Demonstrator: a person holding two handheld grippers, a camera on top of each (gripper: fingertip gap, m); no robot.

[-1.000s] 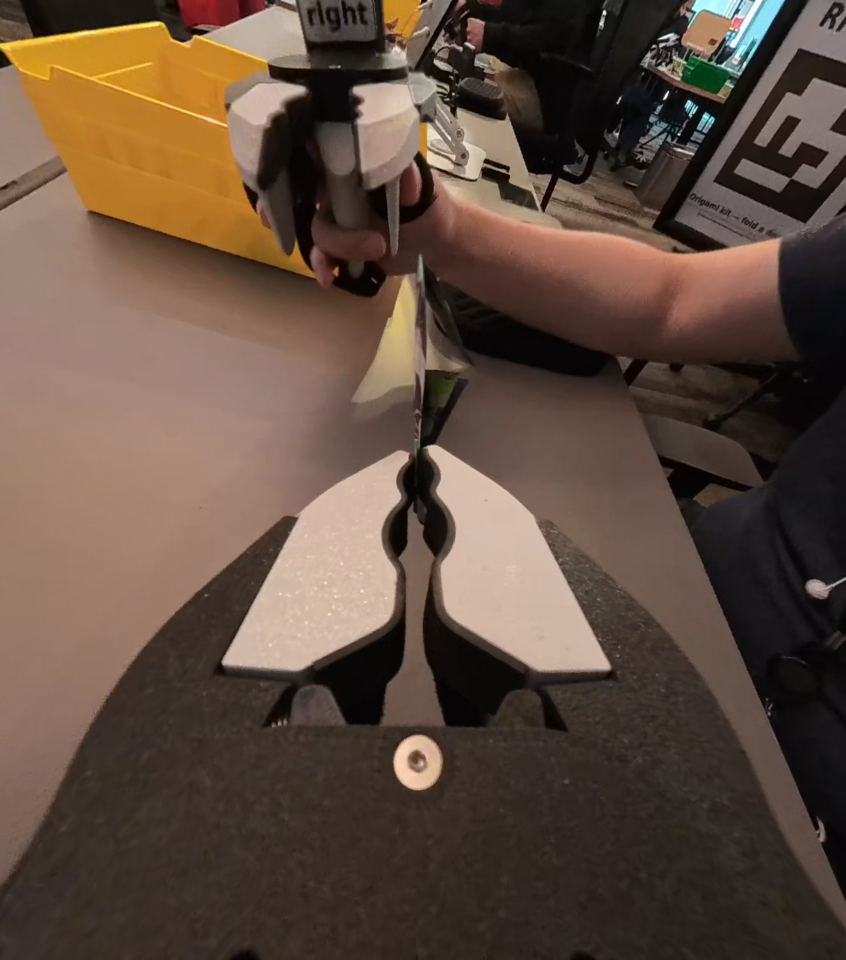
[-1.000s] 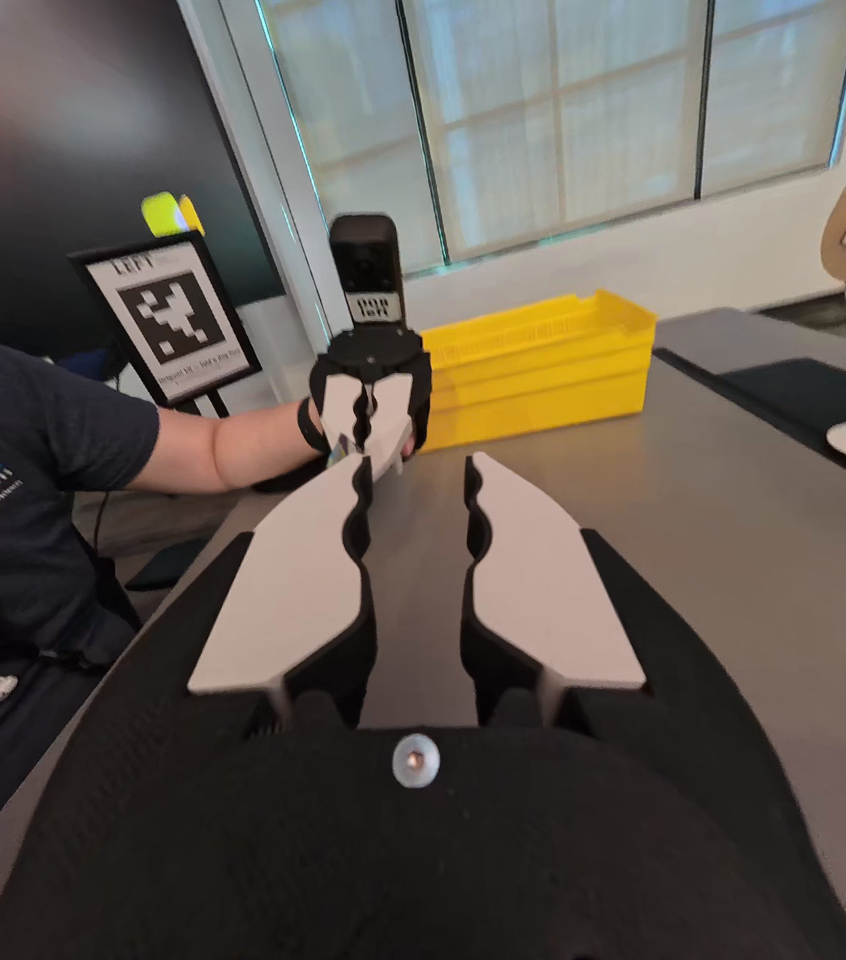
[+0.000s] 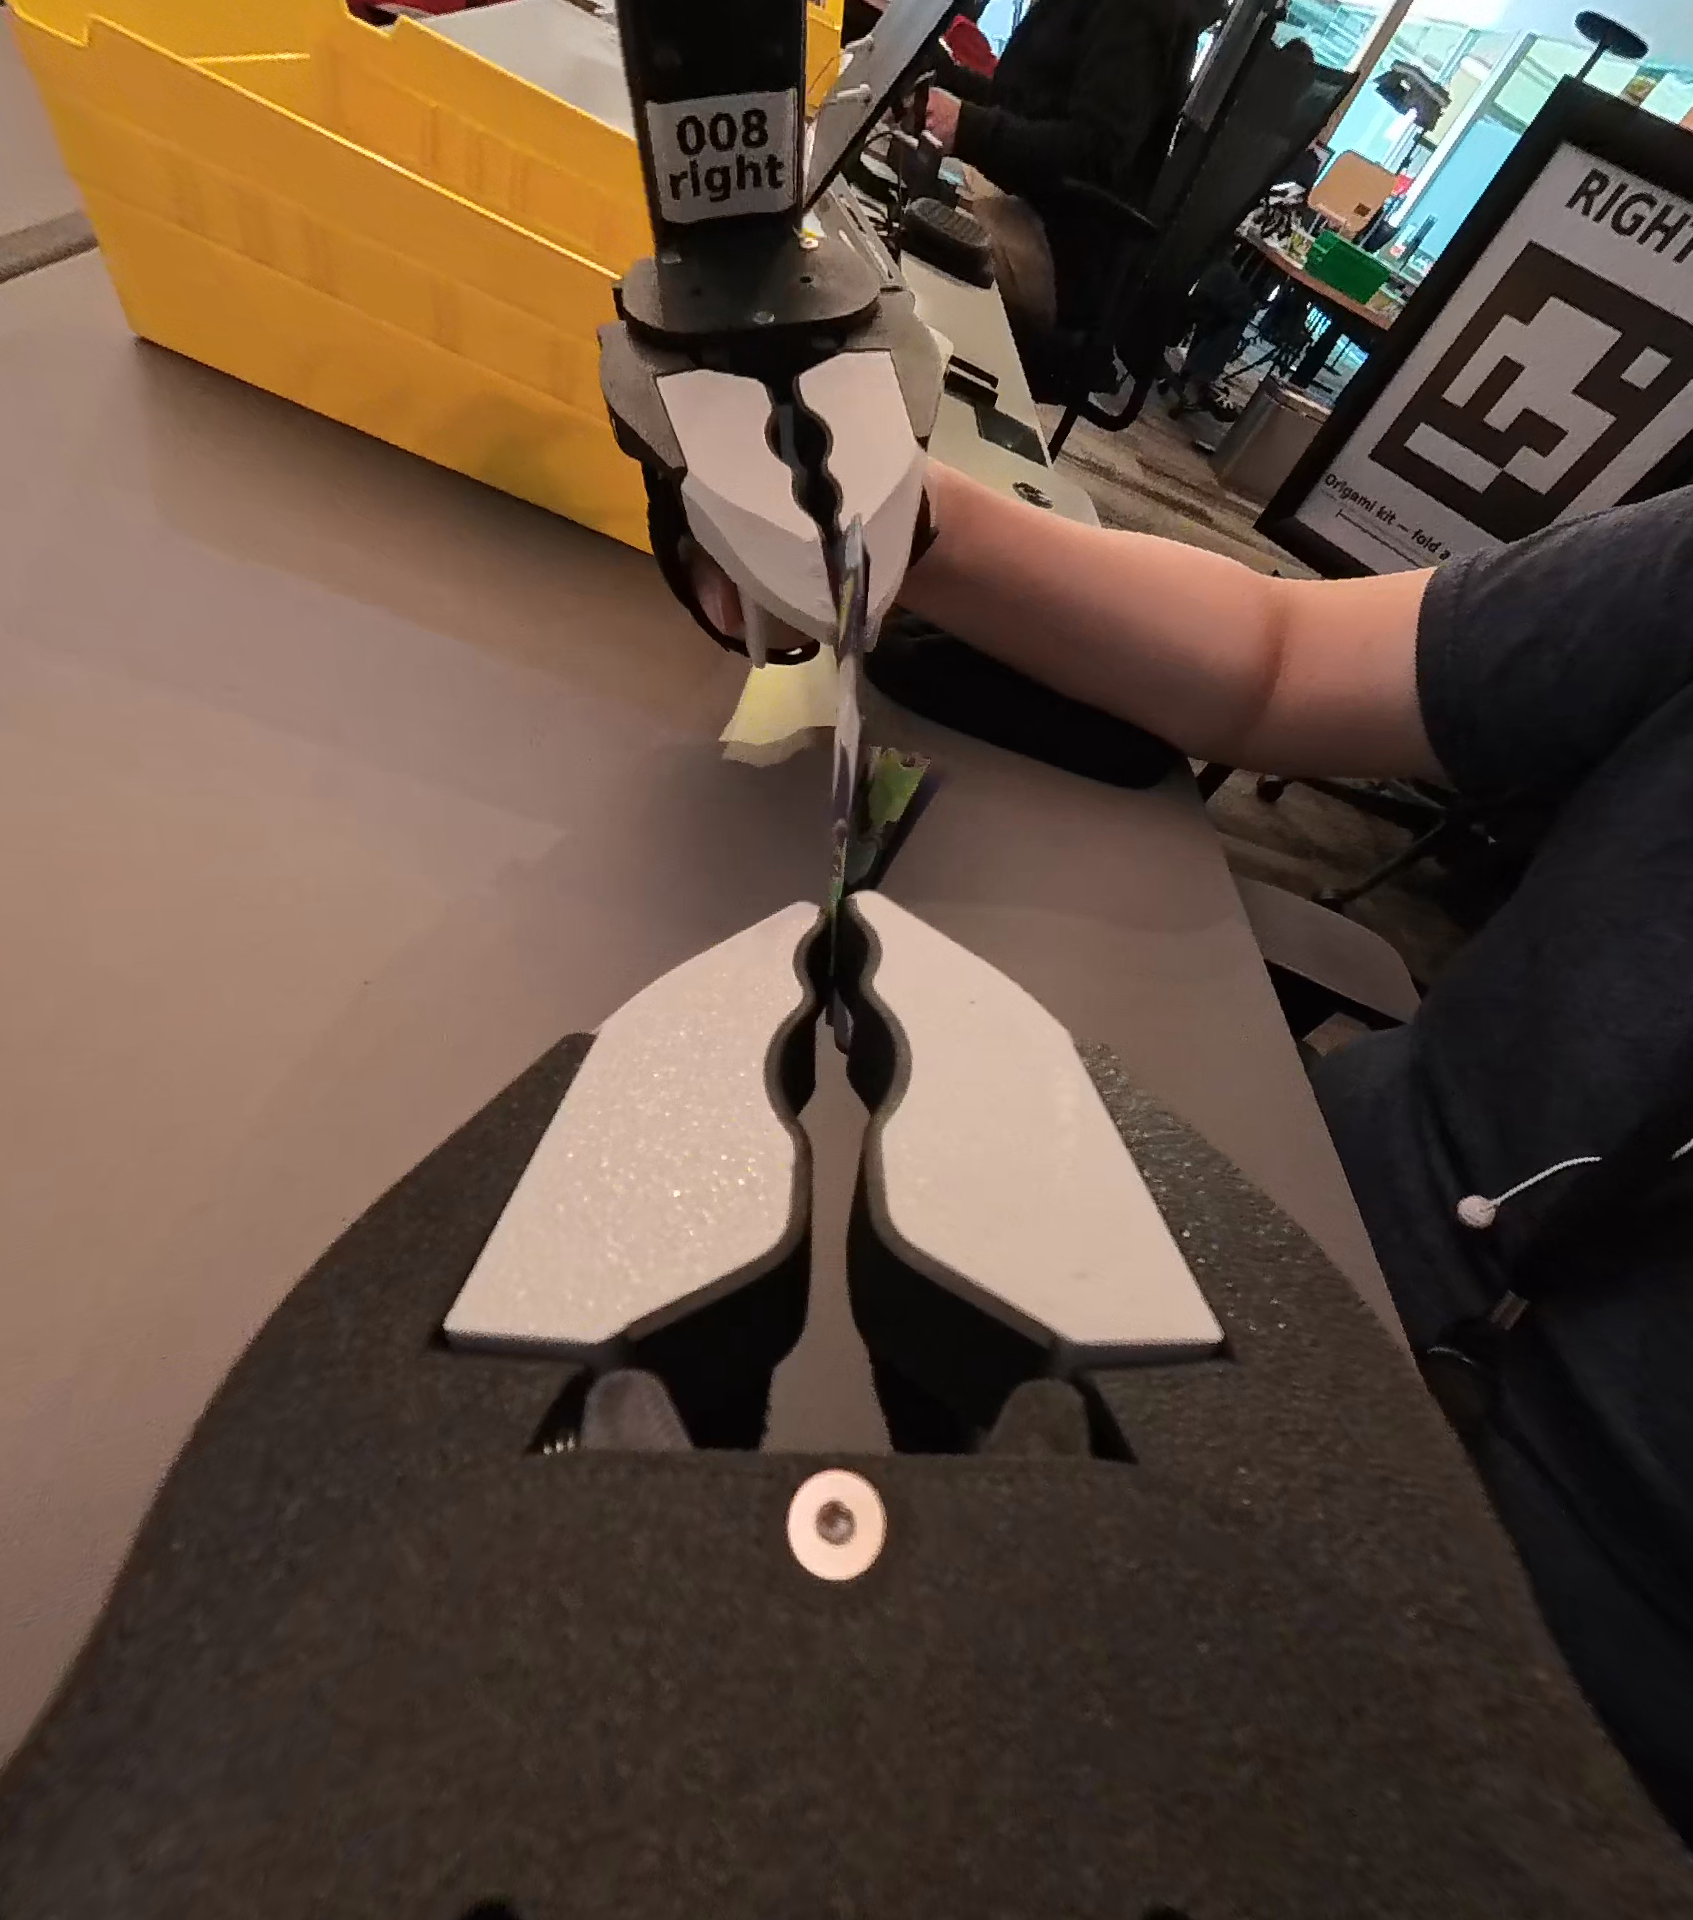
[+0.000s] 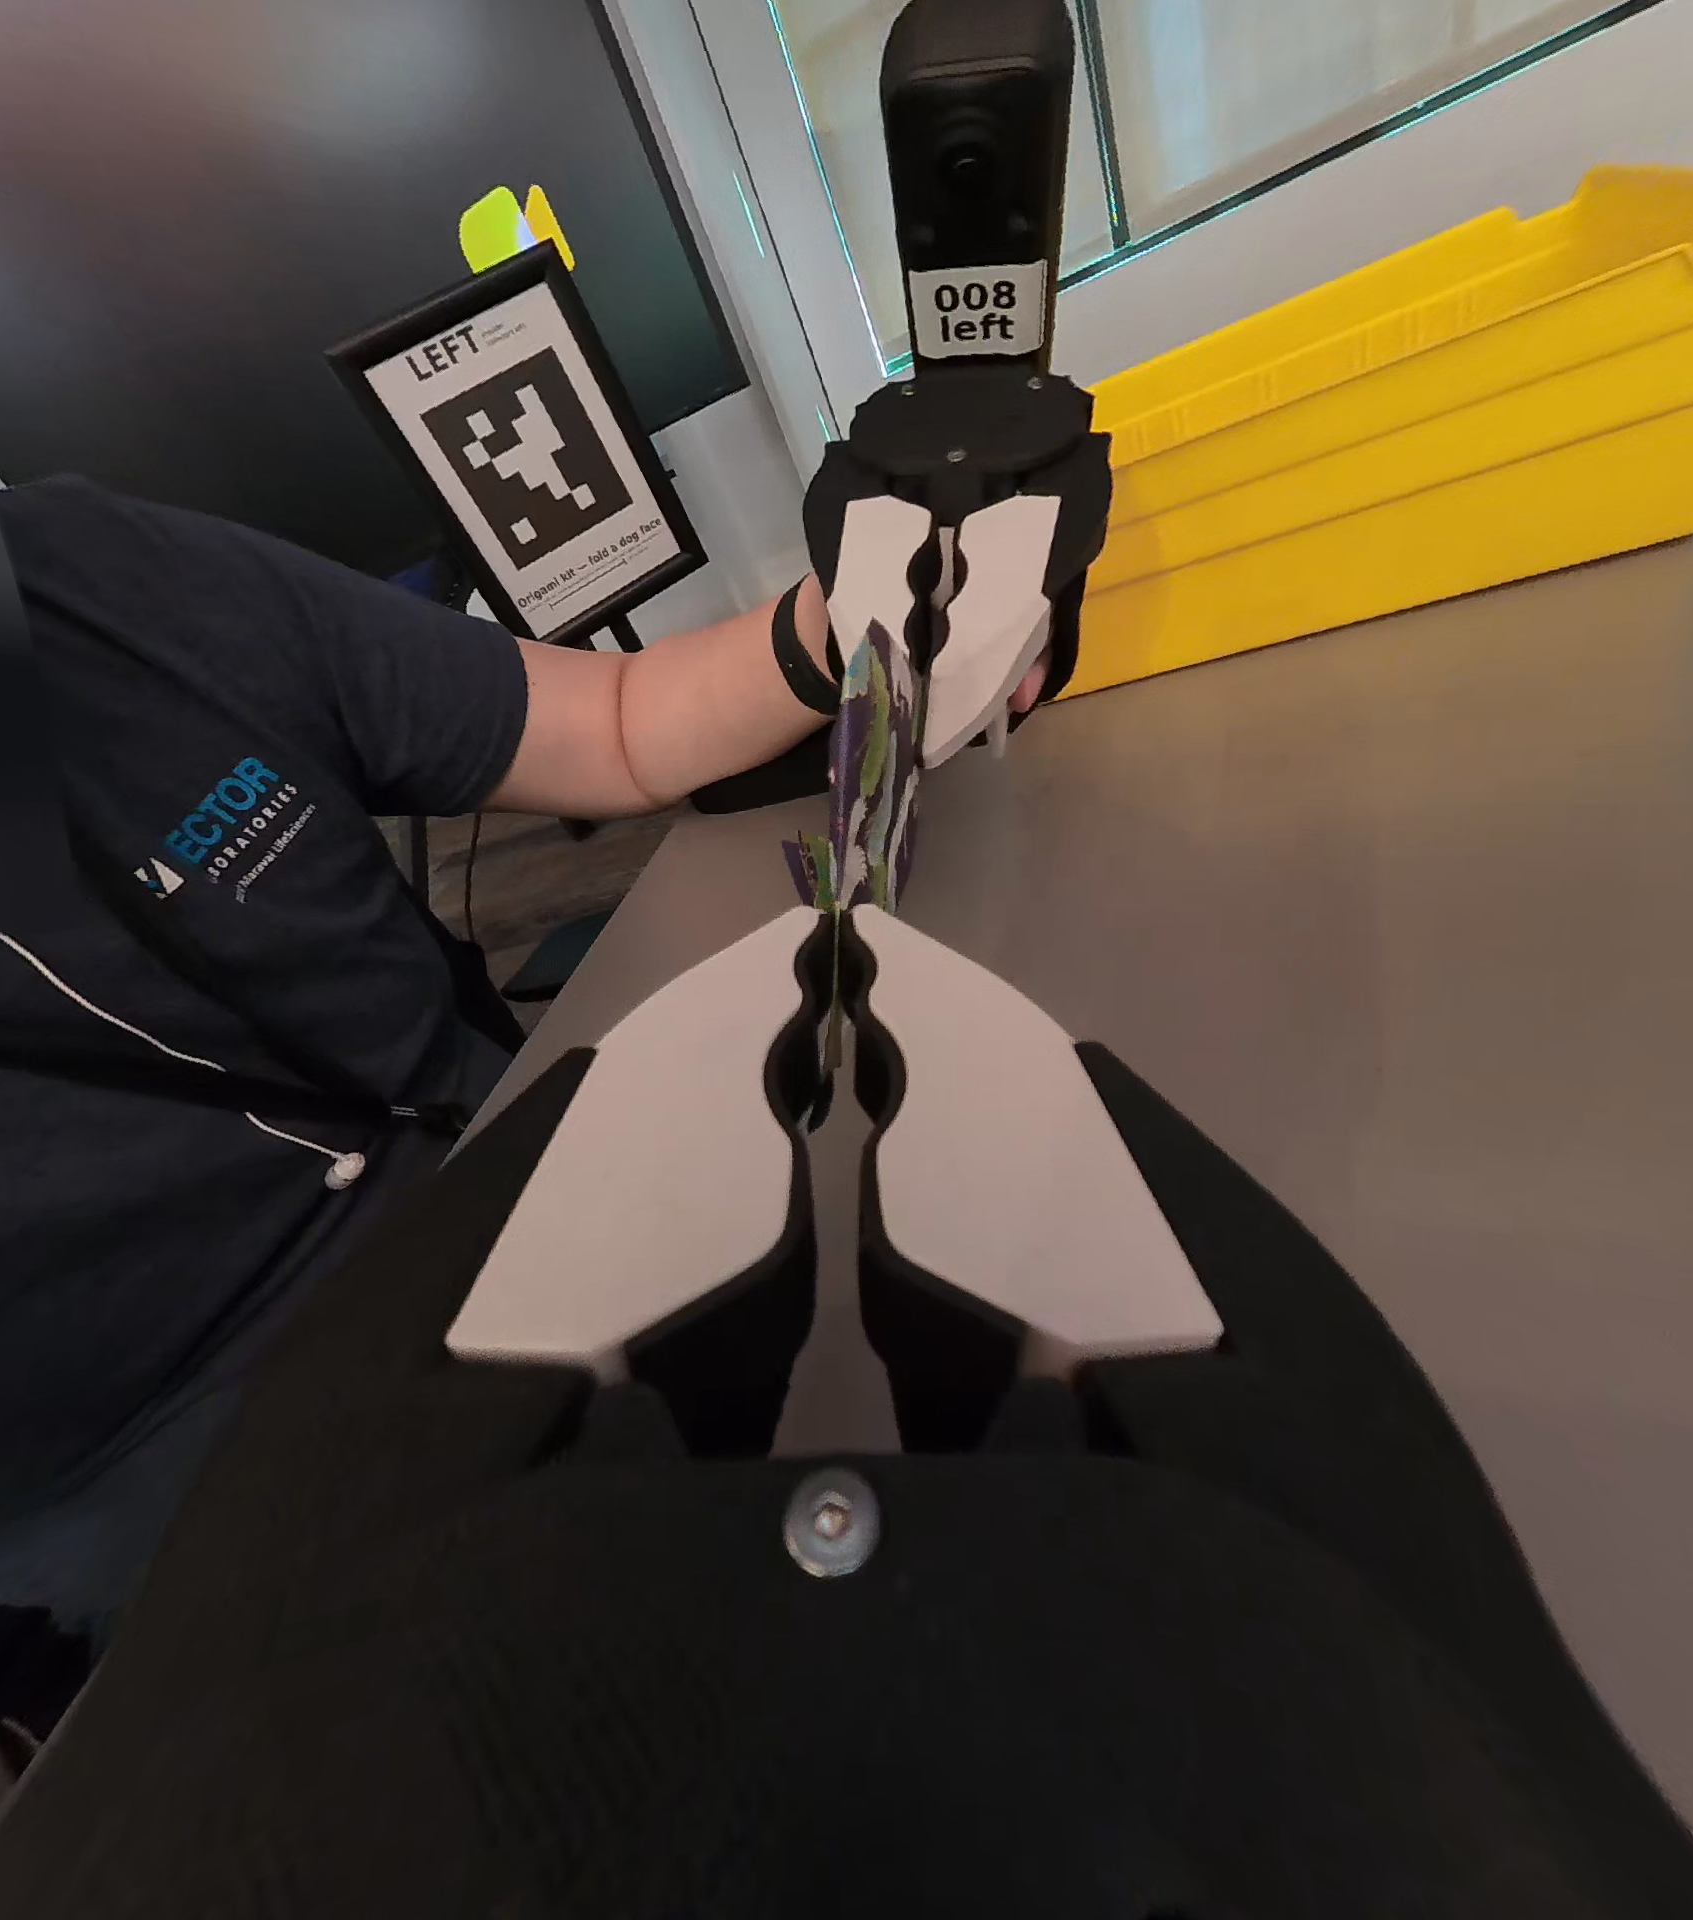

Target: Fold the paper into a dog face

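Paper (image 4: 868,800): patterned purple-green sheet, folded, held edge-up above table (image 4: 1341,935), stretched between both tools. Left gripper (image 3: 834,925) clamped on near end; right gripper (image 4: 837,920) clamped on opposite end, tips facing each other. Yellow bin (image 4: 1444,416) beyond, well apart. Judged step: mid-fold, sheet aloft. Next move likely needs lowering paper flat, then creasing a flap.

The left gripper (image 3: 834,914) and right gripper (image 4: 834,920) are facing each other tip to tip, both pinching closed on the paper (image 4: 868,800). At 12 o'clock, each forearm is reaching in.
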